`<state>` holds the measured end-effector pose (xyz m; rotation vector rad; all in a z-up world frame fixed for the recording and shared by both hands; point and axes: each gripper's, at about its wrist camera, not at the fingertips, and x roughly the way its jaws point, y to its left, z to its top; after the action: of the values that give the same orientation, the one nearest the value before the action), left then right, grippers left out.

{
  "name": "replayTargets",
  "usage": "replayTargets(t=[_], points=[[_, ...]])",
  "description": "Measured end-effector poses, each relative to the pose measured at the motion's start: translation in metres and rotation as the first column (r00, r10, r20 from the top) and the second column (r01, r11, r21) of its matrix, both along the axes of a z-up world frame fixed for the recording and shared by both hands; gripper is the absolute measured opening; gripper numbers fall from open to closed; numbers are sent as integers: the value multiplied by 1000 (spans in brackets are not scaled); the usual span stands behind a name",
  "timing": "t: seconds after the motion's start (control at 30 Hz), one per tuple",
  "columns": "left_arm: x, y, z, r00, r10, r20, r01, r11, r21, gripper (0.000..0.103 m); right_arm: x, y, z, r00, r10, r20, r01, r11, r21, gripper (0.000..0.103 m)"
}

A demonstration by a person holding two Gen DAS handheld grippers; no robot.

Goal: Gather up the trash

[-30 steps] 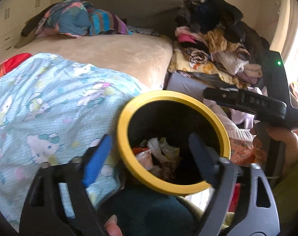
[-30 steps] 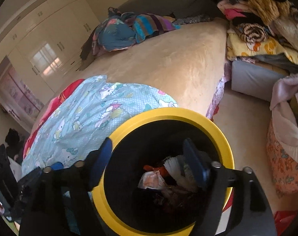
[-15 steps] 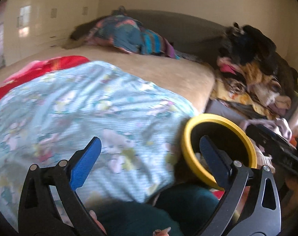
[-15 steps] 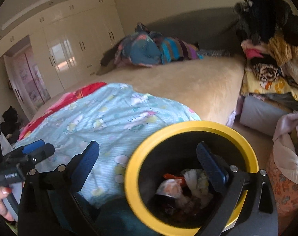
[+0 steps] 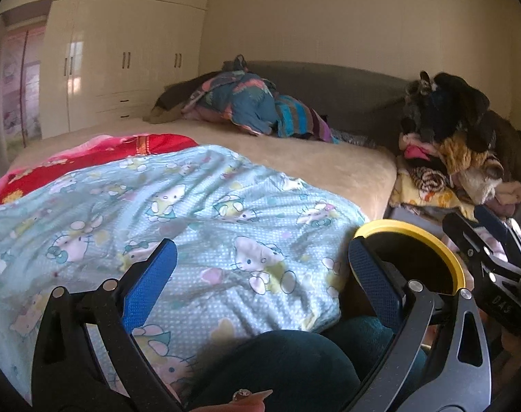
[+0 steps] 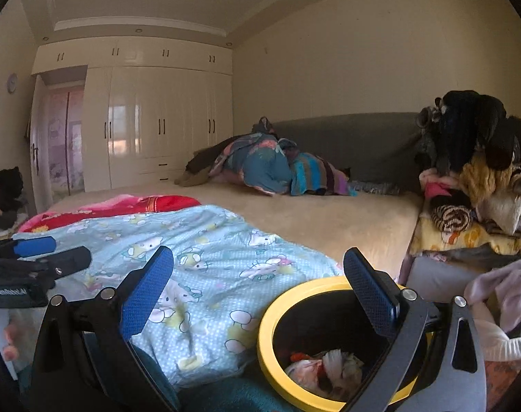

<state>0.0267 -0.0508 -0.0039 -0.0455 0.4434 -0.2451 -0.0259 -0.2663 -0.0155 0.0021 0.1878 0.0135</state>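
Observation:
A black bin with a yellow rim point(image 6: 270, 322) stands beside the bed, at the lower right of the right wrist view; crumpled paper and wrapper trash point(image 6: 324, 369) lies in it. The bin also shows in the left wrist view point(image 5: 432, 240). My left gripper point(image 5: 260, 285) is open and empty, held over the light blue Hello Kitty blanket point(image 5: 191, 226). My right gripper point(image 6: 258, 295) is open and empty, above the bin's left rim. The left gripper shows at the left edge of the right wrist view point(image 6: 37, 257); the right gripper shows at the right edge of the left wrist view point(image 5: 487, 250).
A wide bed with a beige cover point(image 6: 329, 219) fills the middle. A red blanket point(image 6: 123, 206) and bundled clothes point(image 6: 270, 168) lie on it. A tall pile of clothes point(image 6: 473, 178) stands at the right. White wardrobes point(image 6: 150, 120) line the far wall.
Both grippers have tilted up and swung left, away from looking down into the bin. The bin has slid to the lower right of both views. Both stay open and empty.

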Motion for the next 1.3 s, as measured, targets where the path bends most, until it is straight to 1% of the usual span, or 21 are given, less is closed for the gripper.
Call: replayTargets(t=[0.23,0.4,1.3], points=[[-2,2,-3,1000,11,0,-11,1000,3,92,3,-3,-4,1000,-12,-25,12,1000,16,97],[-3,2,-4,1000,11,3,-11,1000,10,92,2,2,-4,1000,-7,-24,7,1000,6,97],[-3,3,-4,1000,13,1,-13,1000,10,92,3,2,-8,999,-13,-38,14,1000,18,97]])
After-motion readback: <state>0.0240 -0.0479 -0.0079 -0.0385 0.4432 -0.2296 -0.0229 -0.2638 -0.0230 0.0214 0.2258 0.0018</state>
